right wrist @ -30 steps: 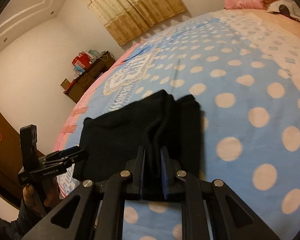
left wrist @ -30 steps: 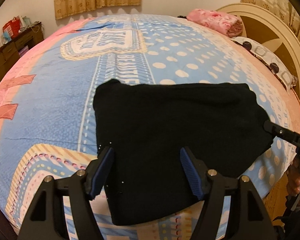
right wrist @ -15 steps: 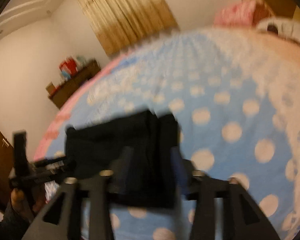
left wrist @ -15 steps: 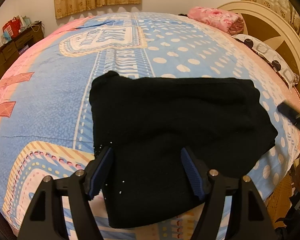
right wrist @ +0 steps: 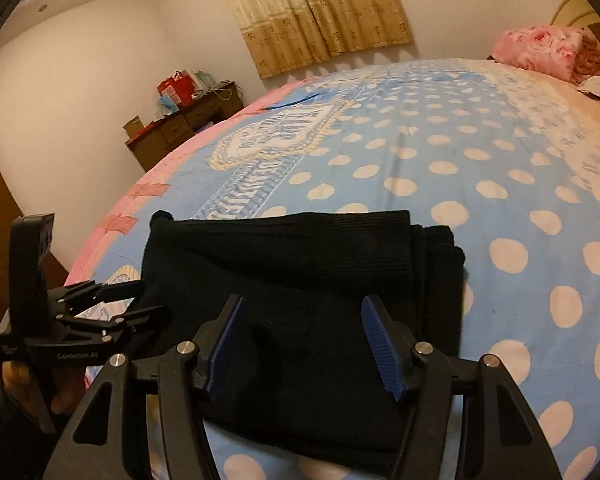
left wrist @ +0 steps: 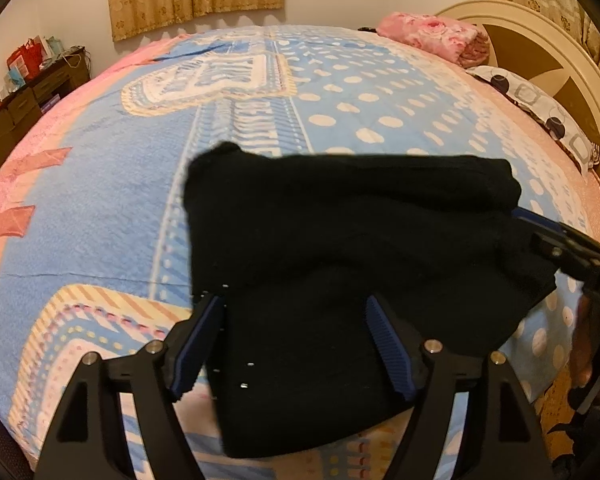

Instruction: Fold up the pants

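Change since 1.0 s ago: the right gripper (right wrist: 306,340), then clamped on a ridge of the black pants (right wrist: 300,292), has let go; its jaws now stand wide apart over the cloth with nothing between the blue pads (right wrist: 374,340). The pinched ridge is gone and the pants lie flat, folded into a compact stack, on the blue polka-dot bedspread (right wrist: 480,184) near the bed's front edge. The left gripper (left wrist: 296,340) is as before: jaws spread wide, released, hovering over the near end of the pants (left wrist: 340,248); whether the pads touch the fabric cannot be told. Pink pillow (left wrist: 428,34) and headboard (left wrist: 548,52) lie beyond.
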Demonstrator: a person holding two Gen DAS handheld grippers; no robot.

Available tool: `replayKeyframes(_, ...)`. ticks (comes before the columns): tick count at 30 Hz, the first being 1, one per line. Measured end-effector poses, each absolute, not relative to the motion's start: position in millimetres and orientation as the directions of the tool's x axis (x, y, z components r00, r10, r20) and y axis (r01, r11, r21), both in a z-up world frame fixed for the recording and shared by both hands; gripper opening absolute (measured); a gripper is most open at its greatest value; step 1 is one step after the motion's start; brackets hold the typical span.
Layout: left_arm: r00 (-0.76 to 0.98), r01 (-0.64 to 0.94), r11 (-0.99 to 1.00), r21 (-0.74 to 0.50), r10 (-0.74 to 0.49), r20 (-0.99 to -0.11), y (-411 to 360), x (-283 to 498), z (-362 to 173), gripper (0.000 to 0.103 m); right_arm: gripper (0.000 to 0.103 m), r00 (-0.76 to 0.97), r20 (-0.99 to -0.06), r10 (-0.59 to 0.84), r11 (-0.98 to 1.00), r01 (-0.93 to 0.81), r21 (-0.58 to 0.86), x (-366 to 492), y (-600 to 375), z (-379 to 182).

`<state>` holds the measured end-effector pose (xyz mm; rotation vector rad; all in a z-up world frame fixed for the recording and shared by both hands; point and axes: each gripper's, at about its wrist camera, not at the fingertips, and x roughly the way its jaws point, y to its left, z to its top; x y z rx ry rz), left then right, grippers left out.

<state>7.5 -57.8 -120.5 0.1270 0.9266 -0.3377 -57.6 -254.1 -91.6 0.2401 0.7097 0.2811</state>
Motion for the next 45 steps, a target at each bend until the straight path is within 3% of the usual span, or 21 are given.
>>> replayKeyframes(2, 0.596, 0.304, 0.953, -0.009, -0.197, -0.778, -46, 9, -113, 0.079, 0.062, 0.749, -0.578, 0.324, 0.935, -0.159, 0.318, -69, -261, -82)
replayKeyframes(4, 0.604, 0.269, 0.963, -0.003, -0.171, -0.778, -32, 17, -113, 0.088, 0.074, 0.795, -0.551, 0.254, 0.951, -0.103, 0.291, -80, -274, -73)
replayKeyframes(6, 0.582, 0.235, 0.971, -0.045, -0.178, -0.794, -18, 26, -119, 0.089, 0.079, 0.800, -0.554, 0.231, 0.950, -0.064, 0.304, -81, -288, -74)
replayKeyframes(16, 0.496, 0.211, 0.952, -0.222, -0.300, -0.814, -6, 44, -140, 0.093, 0.079, 0.723, -0.608, 0.329, 0.887, -0.016, 0.461, -62, -316, -110)
replayKeyframes(22, 0.527, 0.227, 0.958, -0.175, -0.272, -0.805, -19, 42, -140, 0.094, 0.079, 0.727, -0.617, 0.301, 0.917, -0.043, 0.397, -58, -301, -112)
replayKeyframes(24, 0.535, 0.225, 0.960, -0.165, -0.263, -0.803, -20, 41, -140, 0.093, 0.065, 0.723, -0.622, 0.300, 0.924, -0.059, 0.378, -58, -297, -112)
replayKeyframes(26, 0.538, 0.226, 0.961, -0.161, -0.261, -0.802, -21, 41, -140, 0.089, 0.055, 0.724, -0.616, 0.311, 0.918, -0.062, 0.391, -59, -297, -112)
replayKeyframes(29, 0.526, 0.229, 0.956, -0.184, -0.280, -0.803, -21, 42, -140, 0.083, 0.055, 0.723, -0.610, 0.324, 0.911, -0.066, 0.406, -58, -299, -115)
replayKeyframes(33, 0.516, 0.280, 0.937, -0.207, -0.329, -0.791, -30, 36, -136, 0.049, 0.053, 0.718, -0.587, 0.373, 0.873, -0.059, 0.483, -52, -310, -120)
replayKeyframes(36, 0.533, 0.306, 0.940, -0.148, -0.298, -0.792, -40, 30, -131, 0.027, 0.036, 0.718, -0.581, 0.382, 0.869, -0.066, 0.490, -54, -308, -118)
replayKeyframes(40, 0.559, 0.312, 0.946, -0.088, -0.258, -0.788, -46, 24, -125, 0.018, 0.031, 0.726, -0.572, 0.380, 0.872, -0.075, 0.484, -58, -304, -112)
replayKeyframes(45, 0.588, 0.312, 0.948, -0.059, -0.242, -0.772, -41, 16, -111, 0.017, 0.029, 0.733, -0.556, 0.393, 0.881, -0.125, 0.457, -61, -295, -88)
